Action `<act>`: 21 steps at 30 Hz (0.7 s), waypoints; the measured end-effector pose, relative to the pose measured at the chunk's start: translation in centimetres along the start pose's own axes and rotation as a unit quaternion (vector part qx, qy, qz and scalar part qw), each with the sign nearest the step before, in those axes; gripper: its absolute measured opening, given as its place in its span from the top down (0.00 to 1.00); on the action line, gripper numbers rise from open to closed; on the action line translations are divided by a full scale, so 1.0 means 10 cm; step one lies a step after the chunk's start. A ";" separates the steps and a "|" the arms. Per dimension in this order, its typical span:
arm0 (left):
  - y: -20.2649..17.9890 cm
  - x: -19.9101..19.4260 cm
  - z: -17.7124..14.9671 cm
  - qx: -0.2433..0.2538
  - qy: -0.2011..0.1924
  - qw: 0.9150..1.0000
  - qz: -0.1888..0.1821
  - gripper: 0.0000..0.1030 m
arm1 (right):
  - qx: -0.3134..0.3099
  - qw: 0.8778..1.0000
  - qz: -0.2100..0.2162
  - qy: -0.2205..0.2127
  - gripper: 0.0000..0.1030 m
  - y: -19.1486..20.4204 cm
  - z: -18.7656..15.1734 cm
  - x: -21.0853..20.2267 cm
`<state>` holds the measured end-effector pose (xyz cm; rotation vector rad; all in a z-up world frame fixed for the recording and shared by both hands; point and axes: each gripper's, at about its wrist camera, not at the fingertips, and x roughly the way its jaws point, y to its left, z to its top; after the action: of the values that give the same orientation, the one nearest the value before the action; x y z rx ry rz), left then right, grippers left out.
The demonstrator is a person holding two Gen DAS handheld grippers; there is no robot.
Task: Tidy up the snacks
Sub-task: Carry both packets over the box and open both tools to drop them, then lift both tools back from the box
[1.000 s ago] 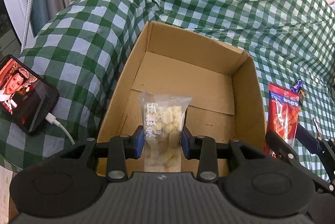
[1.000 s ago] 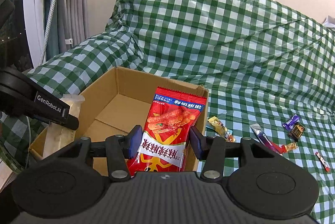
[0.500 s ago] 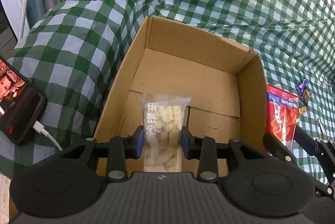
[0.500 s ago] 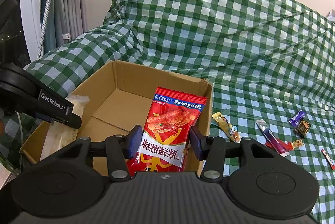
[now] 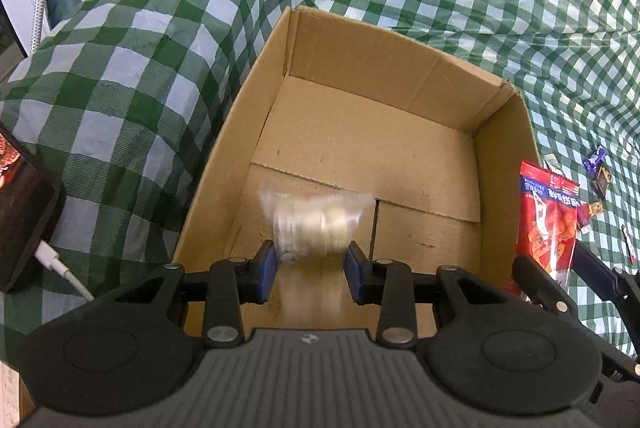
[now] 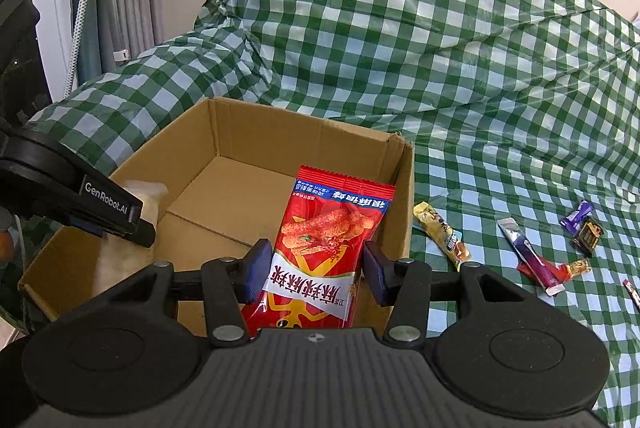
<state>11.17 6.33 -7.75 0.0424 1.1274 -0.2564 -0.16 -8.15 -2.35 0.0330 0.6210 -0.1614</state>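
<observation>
Left gripper (image 5: pixel 308 270): blue pads spread wide, nothing pinched. The clear plastic packet of pale round snacks (image 5: pixel 314 224) sits blurred just ahead of and between the pads, apparently loose from them and on its way into the open brown cardboard box (image 5: pixel 372 148) directly below. Whether it touches the box floor yet, cannot tell; the blur hides it. Packet looks small, transparent, pale lumpy contents; printing unreadable here.

Right gripper (image 6: pixel 315 270): clenched on the red foil snack bag with white lettering and a picture of orange sticks (image 6: pixel 328 248), held upright by its lower part, over the box's near right corner. Bag is glossy, flat, sealed, crimped top edge pointing away from the gripper.

Box floor ahead of both grippers: bare cardboard flaps, no other snack visible inside.

Out to the right of the right gripper, on the green-and-white checked cloth (image 6: pixel 460 68), well apart from the box: a yellow wrapped bar (image 6: pixel 440 230) nearest the box wall, a purple-and-red tube-shaped packet (image 6: pixel 532 256), a small purple wrapper (image 6: pixel 576 220) with a dark square sweet (image 6: pixel 586 234) just beside it, a gold-and-red sweet (image 6: pixel 576 266).

Judgement on progress: early. First packet about in, red bag next to release, at least five small items left on the cloth.

Far left of the left gripper: a black phone with white charging cable (image 5: pixel 24 224).
</observation>
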 end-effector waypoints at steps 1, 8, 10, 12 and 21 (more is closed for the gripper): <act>0.00 0.02 0.00 0.001 -0.001 1.000 0.001 0.62 | 0.001 1.000 -0.001 0.000 0.50 0.00 0.00 0.02; 0.00 0.17 0.06 0.009 0.007 1.000 0.020 0.00 | -0.002 1.000 -0.009 0.013 0.17 -0.01 0.01 0.13; 0.02 0.15 0.03 0.009 0.004 1.000 0.020 0.00 | -0.009 1.000 -0.012 0.008 0.15 0.00 0.00 0.10; 0.05 0.14 -0.03 0.015 0.019 1.000 0.016 0.00 | -0.010 1.000 -0.012 0.013 0.12 0.00 -0.02 0.05; 0.08 -0.27 -0.56 0.031 0.029 0.999 0.025 0.00 | 0.006 0.999 -0.016 0.027 0.05 0.01 -0.19 -0.43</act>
<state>5.28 8.48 -7.82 0.1334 1.1741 -0.2461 -4.67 -7.27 -1.43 0.0397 0.6751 -0.1961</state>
